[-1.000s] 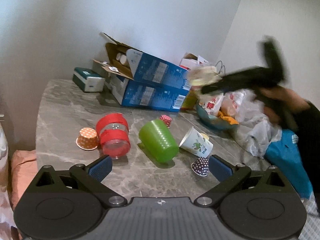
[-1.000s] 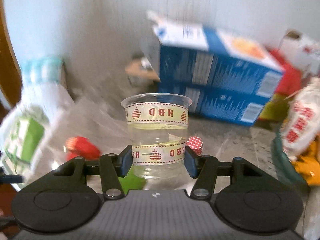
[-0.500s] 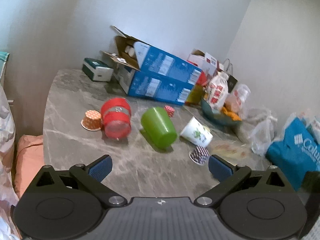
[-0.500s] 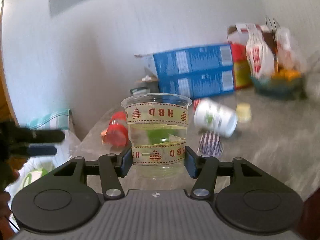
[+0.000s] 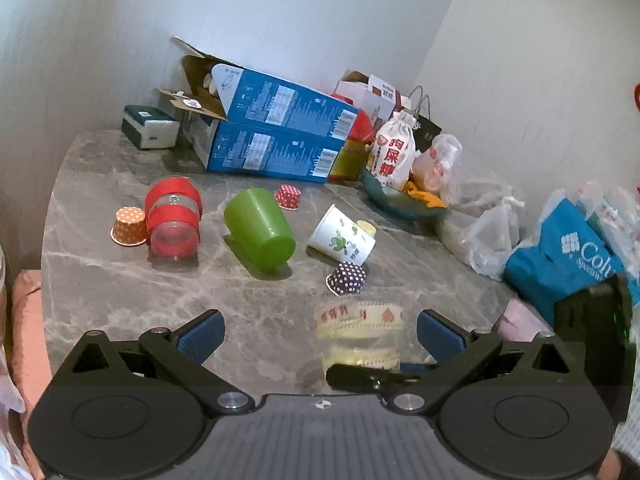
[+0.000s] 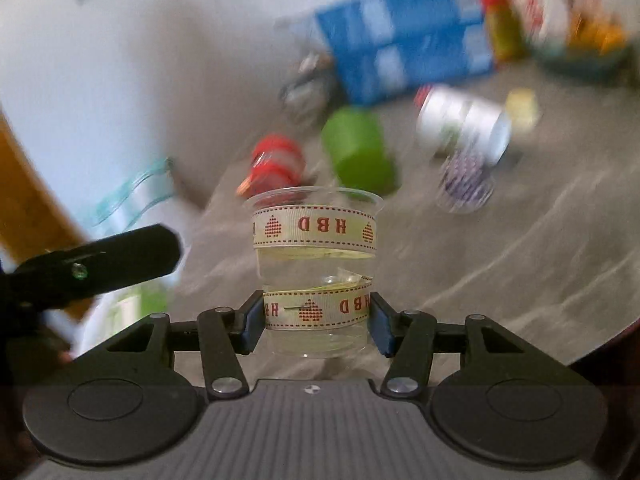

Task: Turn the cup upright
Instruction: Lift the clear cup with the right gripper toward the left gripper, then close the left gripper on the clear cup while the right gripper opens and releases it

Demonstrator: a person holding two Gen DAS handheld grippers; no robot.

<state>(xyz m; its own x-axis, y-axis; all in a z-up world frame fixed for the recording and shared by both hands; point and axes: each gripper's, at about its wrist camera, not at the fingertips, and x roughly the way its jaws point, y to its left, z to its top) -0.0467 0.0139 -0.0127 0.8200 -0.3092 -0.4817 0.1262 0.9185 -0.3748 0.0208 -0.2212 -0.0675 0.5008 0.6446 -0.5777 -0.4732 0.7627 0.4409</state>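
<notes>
Both right jaws clamp upright clear cup [image 6: 316, 276].

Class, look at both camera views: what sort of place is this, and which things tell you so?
Probably a home: a cluttered marble-look tabletop in a room corner, with opened blue cartons, snack bags in a bowl, and shopping bags.

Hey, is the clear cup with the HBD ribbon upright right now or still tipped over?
Upright. The clear cup has its open rim at the top and base down, clamped between the right gripper jaws, just above the table.
</notes>
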